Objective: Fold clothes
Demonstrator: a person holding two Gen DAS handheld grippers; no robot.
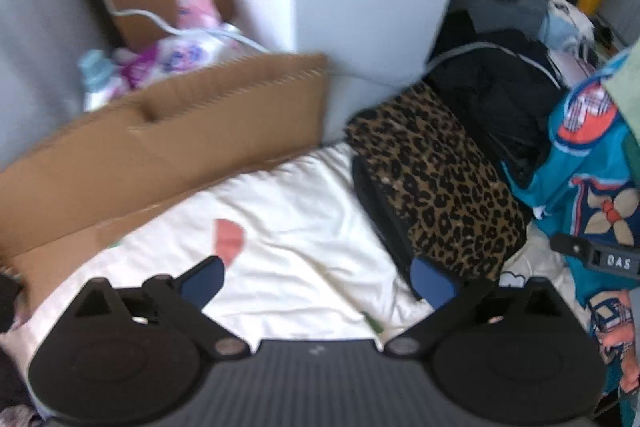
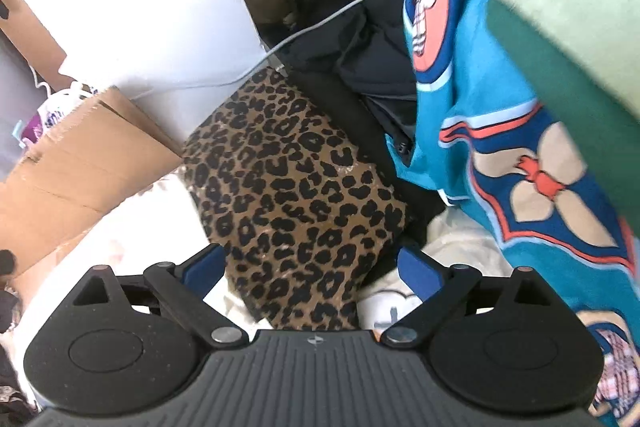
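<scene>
Both grippers hang above the bed with nothing in them. The left gripper (image 1: 318,285) has its jaws spread wide over the cream sheet (image 1: 288,227), and the right gripper (image 2: 310,273) is just as wide, poised over the near end of the leopard-print garment (image 2: 296,187). That garment lies as a folded block, its long axis running away from the grippers toward the dark clothes (image 2: 360,67) behind it. It sits straight ahead of the right gripper and off to the right of the left one, so the right hand looks nearer. A teal patterned garment (image 2: 500,147) hangs at the right, beside the folded block and probably next to be folded. Cardboard (image 1: 160,147) leans at the left.
</scene>
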